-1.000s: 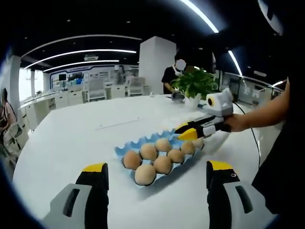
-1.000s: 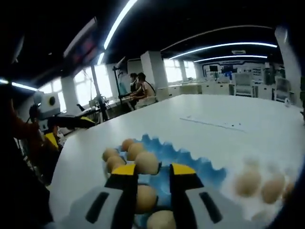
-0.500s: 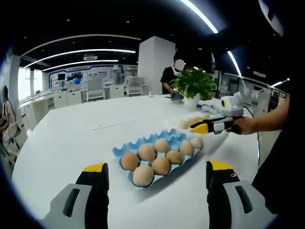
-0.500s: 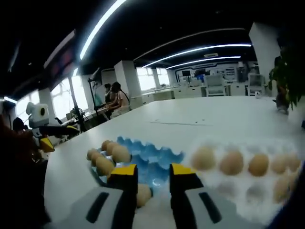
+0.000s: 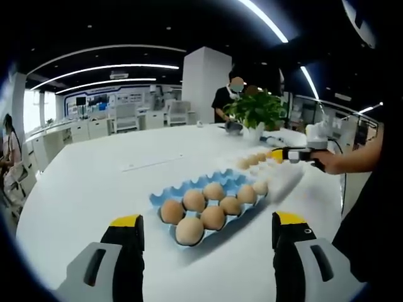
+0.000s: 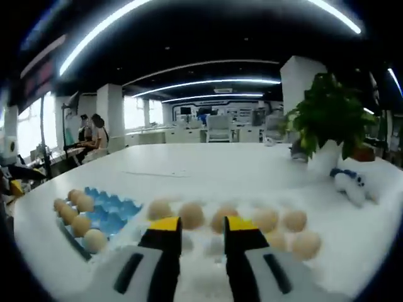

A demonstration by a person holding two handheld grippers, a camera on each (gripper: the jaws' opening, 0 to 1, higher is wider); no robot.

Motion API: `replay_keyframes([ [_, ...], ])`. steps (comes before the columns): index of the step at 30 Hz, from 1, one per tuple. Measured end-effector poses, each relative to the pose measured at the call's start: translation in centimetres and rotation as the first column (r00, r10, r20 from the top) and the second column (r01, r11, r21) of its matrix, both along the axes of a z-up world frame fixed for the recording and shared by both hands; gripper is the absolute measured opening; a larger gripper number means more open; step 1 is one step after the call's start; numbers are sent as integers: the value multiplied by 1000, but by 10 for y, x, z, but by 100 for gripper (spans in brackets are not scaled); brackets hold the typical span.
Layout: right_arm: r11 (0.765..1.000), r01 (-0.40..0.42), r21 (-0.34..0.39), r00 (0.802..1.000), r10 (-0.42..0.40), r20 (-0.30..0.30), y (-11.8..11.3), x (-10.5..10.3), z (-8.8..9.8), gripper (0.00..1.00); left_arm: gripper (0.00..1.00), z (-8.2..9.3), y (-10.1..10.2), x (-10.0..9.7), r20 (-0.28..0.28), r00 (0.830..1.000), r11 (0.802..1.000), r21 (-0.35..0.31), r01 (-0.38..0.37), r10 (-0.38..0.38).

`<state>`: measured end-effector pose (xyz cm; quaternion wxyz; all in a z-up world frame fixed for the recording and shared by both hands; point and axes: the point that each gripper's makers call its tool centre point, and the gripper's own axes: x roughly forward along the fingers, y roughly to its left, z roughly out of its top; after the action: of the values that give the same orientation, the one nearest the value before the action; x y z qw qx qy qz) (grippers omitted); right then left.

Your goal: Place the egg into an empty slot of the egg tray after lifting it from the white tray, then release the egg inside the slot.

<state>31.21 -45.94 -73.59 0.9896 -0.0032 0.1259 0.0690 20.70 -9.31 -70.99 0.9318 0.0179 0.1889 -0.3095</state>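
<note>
The step in hand was the reach for an egg on the white tray (image 6: 208, 242). In the right gripper view the right tool (image 6: 203, 221) rose from the bottom centre of the frame with its two yellow-tipped jaws a narrow gap apart and nothing between them, pointed at the row of eggs (image 6: 192, 214) lying across the middle of the frame. The nearest eggs sat just above and to either side of the jaw tips; whether a tip touched one could not be told, as the white tray was blurred. The blue egg tray (image 6: 107, 211) lay at the left of that frame, on the white bench (image 6: 208, 173), with eggs along its near side and several blue slots empty behind them.

In the left gripper view the left tool (image 5: 204, 228) stood at the bottom of the frame, jaws wide apart and empty, well short of the blue egg tray (image 5: 208, 202) at centre. The right tool (image 5: 277, 154) came in at the right of that frame, held over the white tray's eggs (image 5: 255, 158).

By my judgement no egg was yet lifted. The next move called for settling the right jaws around one egg, closing gently enough not to crack it, lifting clear, then carrying it left to an empty blue slot.
</note>
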Motion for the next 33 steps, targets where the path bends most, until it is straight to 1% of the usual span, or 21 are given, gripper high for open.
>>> replay_keyframes([
  [1, 1000, 27, -2, 1000, -27, 1, -9, 0, 0, 27, 84, 0, 0, 0, 3, 1000, 1000, 0, 0, 0],
  [2, 997, 71, -5, 997, -71, -8, -21, -2, -3, 27, 84, 1, 0, 0, 5, 1000, 1000, -1, -1, 1],
  [3, 996, 93, -12, 996, -93, -13, -28, -2, -4, 27, 84, 1, 0, 0, 4, 1000, 1000, -1, -1, 1],
  [5, 992, 125, -1, 991, -125, -43, -39, -4, -12, 27, 84, 1, 1, 1, 5, 1000, 1000, 0, -6, 6],
  [6, 992, 128, 1, 990, -128, -54, -42, -4, -15, 27, 84, 1, 1, 1, 6, 1000, 1000, 0, -7, 7],
  [8, 992, 125, 1, 989, -124, -79, -44, -4, -22, 27, 84, 1, 1, 1, 6, 1000, 1000, 0, -6, 6],
  [10, 993, 114, -6, 989, -114, -91, -43, -4, -26, 28, 85, 1, 1, 1, 7, 1000, 1000, 7, -7, 7],
  [15, 992, 122, -22, 985, -123, -124, -46, 1, -37, 28, 85, 1, 1, 0, 5, 1000, 1000, 8, -6, 6],
  [17, 993, 115, -27, 982, -118, -149, -46, 2, -43, 29, 85, 1, 1, 0, 4, 1000, 1000, 7, -8, 8],
  [18, 994, 90, -59, 989, -96, -115, -46, 5, -41, 30, 85, 1, 1, 0, 4, 1000, 1000, 8, -10, 9],
  [19, 994, 77, -72, 988, -86, -130, -45, 3, -43, 30, 84, 1, 2, 0, 2, 1000, 1000, 7, -11, 11],
  [24, 996, 77, -53, 986, -84, -143, -46, 5, -42, 28, 84, -1, 1, 1, 0, 1000, 1000, 9, -11, 11],
  [26, 995, 93, -24, 985, -96, -146, -48, 4, -42, 27, 84, -1, 1, 1, 1, 1000, 1000, 10, -9, 9],
  [33, 994, 113, -3, 982, -112, -152, -48, 4, -40, 26, 85, 1, 3, 1, 4, 1000, 1000, 14, -12, 12],
])
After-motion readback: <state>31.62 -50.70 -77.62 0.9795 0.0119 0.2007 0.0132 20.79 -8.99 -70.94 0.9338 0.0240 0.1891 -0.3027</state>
